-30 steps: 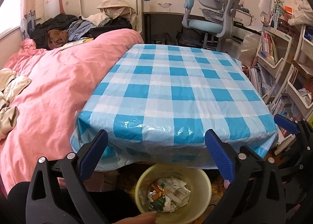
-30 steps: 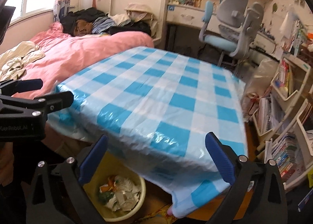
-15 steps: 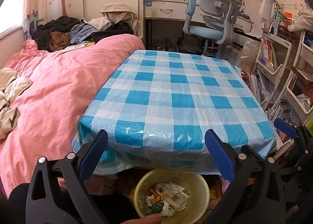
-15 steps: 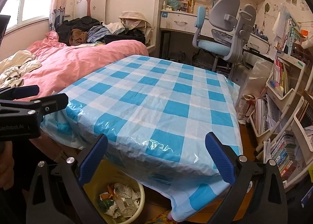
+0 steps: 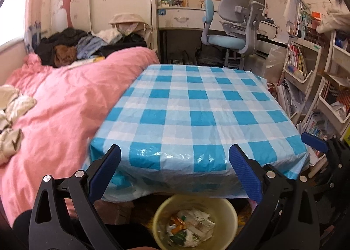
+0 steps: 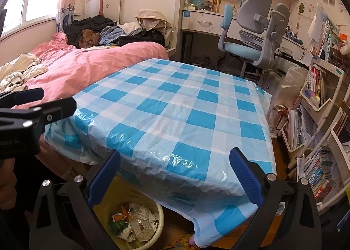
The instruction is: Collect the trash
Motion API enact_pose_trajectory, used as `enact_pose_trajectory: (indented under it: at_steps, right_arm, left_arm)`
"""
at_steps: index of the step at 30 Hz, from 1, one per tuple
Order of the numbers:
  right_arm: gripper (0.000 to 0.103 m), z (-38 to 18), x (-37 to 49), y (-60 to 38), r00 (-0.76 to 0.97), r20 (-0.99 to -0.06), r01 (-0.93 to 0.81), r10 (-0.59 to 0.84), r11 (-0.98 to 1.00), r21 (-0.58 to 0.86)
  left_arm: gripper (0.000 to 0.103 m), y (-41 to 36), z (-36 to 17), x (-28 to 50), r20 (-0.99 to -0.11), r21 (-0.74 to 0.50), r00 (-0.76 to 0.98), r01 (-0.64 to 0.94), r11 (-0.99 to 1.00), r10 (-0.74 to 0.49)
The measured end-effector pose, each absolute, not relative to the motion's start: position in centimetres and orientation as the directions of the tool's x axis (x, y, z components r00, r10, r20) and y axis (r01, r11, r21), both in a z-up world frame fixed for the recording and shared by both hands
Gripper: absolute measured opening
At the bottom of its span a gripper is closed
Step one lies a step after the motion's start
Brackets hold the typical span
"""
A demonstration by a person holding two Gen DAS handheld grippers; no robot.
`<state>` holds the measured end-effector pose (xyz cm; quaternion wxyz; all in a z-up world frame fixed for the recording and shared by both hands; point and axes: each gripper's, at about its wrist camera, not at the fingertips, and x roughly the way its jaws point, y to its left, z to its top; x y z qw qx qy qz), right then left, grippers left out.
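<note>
Both grippers, left [image 5: 175,160] and right [image 6: 175,160], gape wide and hold nothing; the left one's body at the right view's left edge bears partly legible white lettering ending "AI". Trash [image 6: 133,221] fills a yellow bin [image 5: 227,215] at bottom centre, under the near edge of the bare checked table [image 5: 196,105].

Glossy, wrinkled plastic tablecloth [image 5: 196,116] in blue check; beside it, matt pink cloth quilt [image 5: 54,108]. Below the tablecloth's near edge, smooth yellow plastic bin [image 6: 158,217] holding crumpled paper and wrapper trash [image 6: 133,221].
</note>
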<state>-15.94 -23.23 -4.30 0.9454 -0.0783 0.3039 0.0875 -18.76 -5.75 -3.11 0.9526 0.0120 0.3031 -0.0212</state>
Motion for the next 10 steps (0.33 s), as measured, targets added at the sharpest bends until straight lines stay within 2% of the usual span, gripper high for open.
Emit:
enact_pose_trajectory:
  at_steps: [10]
  right_arm:
    - [0.095,-4.10,-15.89,-23.39,0.809,-0.576,-0.206,0.119,0.975,-0.087]
  left_arm:
    - [0.096,-5.32,-3.19,-18.15,-0.597,0.019,0.802,0.015,1.000,0.000]
